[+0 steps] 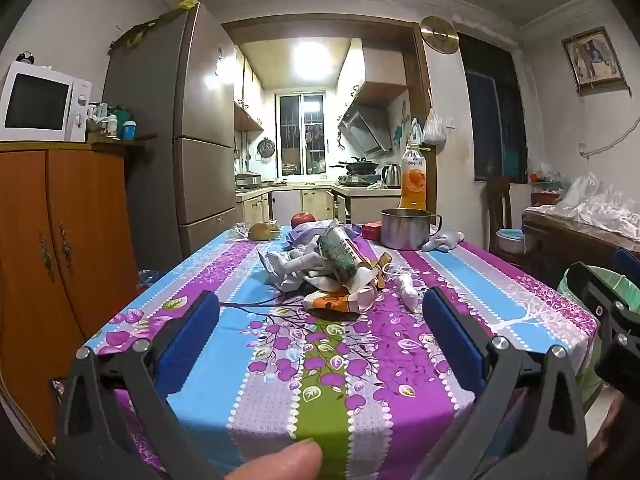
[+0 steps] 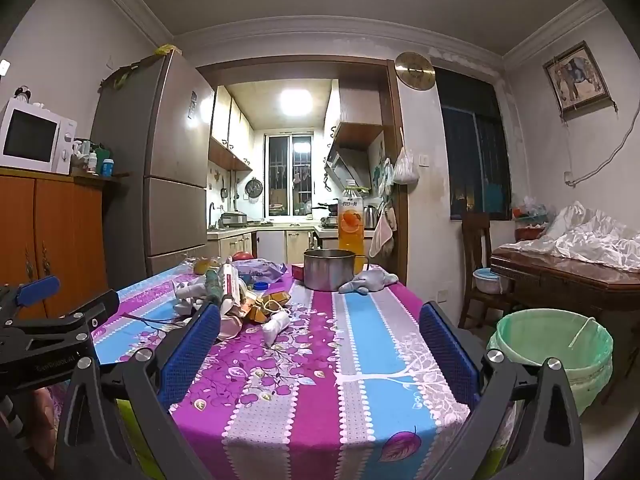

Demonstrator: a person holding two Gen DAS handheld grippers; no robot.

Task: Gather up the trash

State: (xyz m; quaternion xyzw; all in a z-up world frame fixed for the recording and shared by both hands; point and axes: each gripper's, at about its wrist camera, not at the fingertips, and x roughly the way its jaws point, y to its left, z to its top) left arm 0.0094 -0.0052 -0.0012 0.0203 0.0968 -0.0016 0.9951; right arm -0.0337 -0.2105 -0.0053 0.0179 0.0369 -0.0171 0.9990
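Note:
A heap of trash (image 1: 328, 272) lies mid-table on the purple and blue tablecloth (image 1: 320, 360): crumpled tissues, a green-patterned wrapper (image 1: 340, 258), an orange wrapper (image 1: 334, 304) and a twisted white tissue (image 1: 406, 288). The heap also shows in the right wrist view (image 2: 240, 300). A bin with a green liner (image 2: 554, 346) stands on the floor right of the table. My left gripper (image 1: 320, 312) is open and empty above the near table edge, short of the heap. My right gripper (image 2: 320, 320) is open and empty, with the heap by its left finger.
A steel pot (image 1: 404, 228), a juice bottle (image 1: 414, 176), an apple (image 1: 302, 219), a red box (image 1: 372, 230) and a grey cloth (image 1: 444, 240) stand at the table's far end. A wooden cabinet (image 1: 60, 240) with a microwave is on the left, a fridge (image 1: 180, 140) behind it.

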